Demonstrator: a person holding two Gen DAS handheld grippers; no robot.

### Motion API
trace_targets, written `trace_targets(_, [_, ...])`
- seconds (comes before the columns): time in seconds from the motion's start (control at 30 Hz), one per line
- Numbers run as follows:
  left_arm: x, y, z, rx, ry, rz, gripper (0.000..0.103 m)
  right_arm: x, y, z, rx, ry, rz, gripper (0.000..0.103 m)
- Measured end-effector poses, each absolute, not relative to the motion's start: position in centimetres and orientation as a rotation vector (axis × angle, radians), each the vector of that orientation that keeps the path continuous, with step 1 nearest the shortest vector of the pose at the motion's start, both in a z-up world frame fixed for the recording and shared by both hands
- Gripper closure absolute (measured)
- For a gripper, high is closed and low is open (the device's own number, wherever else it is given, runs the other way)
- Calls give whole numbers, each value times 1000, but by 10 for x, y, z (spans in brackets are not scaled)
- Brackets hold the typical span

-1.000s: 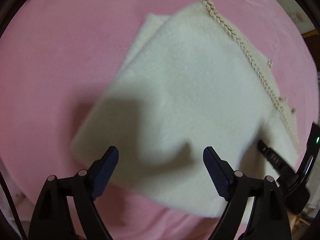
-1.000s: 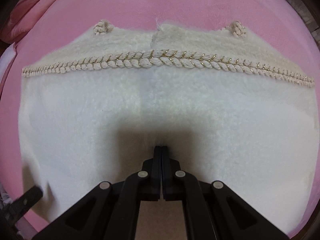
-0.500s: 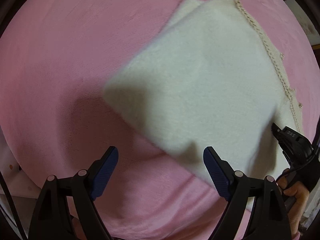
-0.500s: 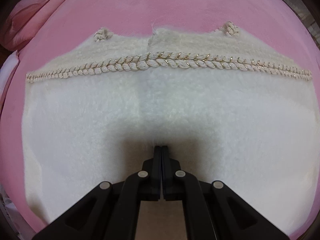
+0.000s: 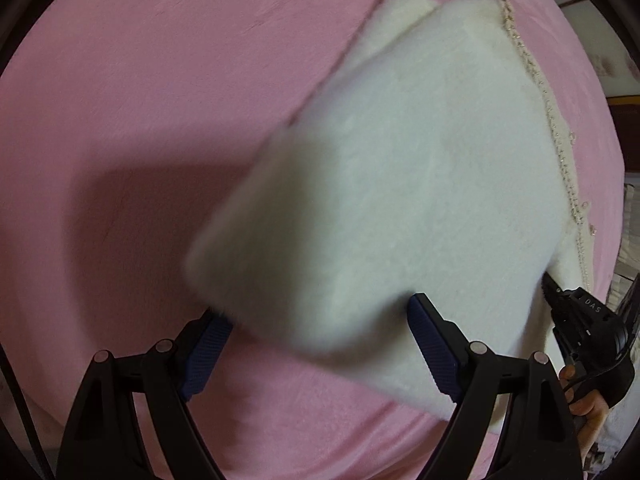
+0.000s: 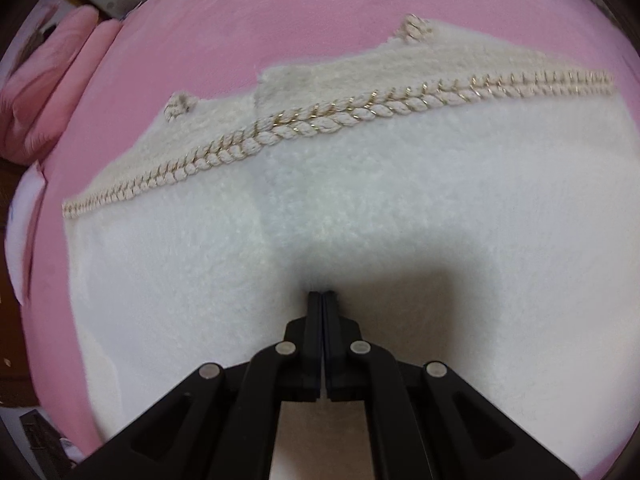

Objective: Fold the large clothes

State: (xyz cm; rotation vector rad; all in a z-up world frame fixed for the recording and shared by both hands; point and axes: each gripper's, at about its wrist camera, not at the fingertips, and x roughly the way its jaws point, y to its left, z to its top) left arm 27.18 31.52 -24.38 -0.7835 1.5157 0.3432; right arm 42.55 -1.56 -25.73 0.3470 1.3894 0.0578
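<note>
A folded cream fleece garment [image 5: 400,180] with a braided gold-flecked trim [image 5: 560,140] lies on the pink bed cover [image 5: 140,80]. My left gripper [image 5: 316,312] stands wide open at the garment's near folded edge. That edge lies between the jaws and hides the tip of the left finger. In the right wrist view the garment [image 6: 360,220] fills the frame, with the trim [image 6: 320,124] slanting across it. My right gripper [image 6: 322,294] is shut, its tips sunk into the pile. From the left wrist, the right gripper [image 5: 546,280] bites the garment's right edge.
A person's hand [image 5: 588,400] holds the right gripper's handle at the lower right. Pink pillows [image 6: 52,92] sit at the bed's far left. Two knotted tassels [image 6: 180,104] stick out past the trim. Pink cover [image 6: 280,20] stretches beyond the garment.
The left gripper moved away from the garment, then back down to its near edge, still wide open. The right gripper stayed shut in the fleece and rolled, so the trim now slants.
</note>
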Motion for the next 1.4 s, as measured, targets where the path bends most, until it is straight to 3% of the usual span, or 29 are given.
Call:
trace_targets(0.33, [275, 344, -256, -923, 1433, 236, 17, 427, -27, -257, 410, 1422, 68, 103])
trace_targets(0.6, [252, 371, -271, -1102, 1259, 203, 18, 427, -27, -261, 425, 1418, 56, 103])
trace_targets(0.63, [247, 372, -270, -1118, 1228, 218, 20, 428, -27, -261, 424, 1422, 61, 103])
trace_targets(0.7, [237, 378, -268, -1120, 1194, 264, 35, 430, -26, -263, 410, 1429, 69, 103])
trace_targets(0.83, [224, 370, -259, -1122, 1132, 326, 50, 430, -24, -262, 376, 1420, 77, 103])
trace_targets(1.0, [229, 339, -215, -854, 1087, 430, 80, 425, -30, -265, 419, 1388, 122, 103])
trace_targets(1.17, [227, 284, -144, -614, 900, 408, 87, 424, -52, -276, 551, 1385, 247, 103])
trace_targets(1.4, [234, 161, -51, -301, 771, 282, 90, 434, -73, -292, 647, 1442, 463, 103])
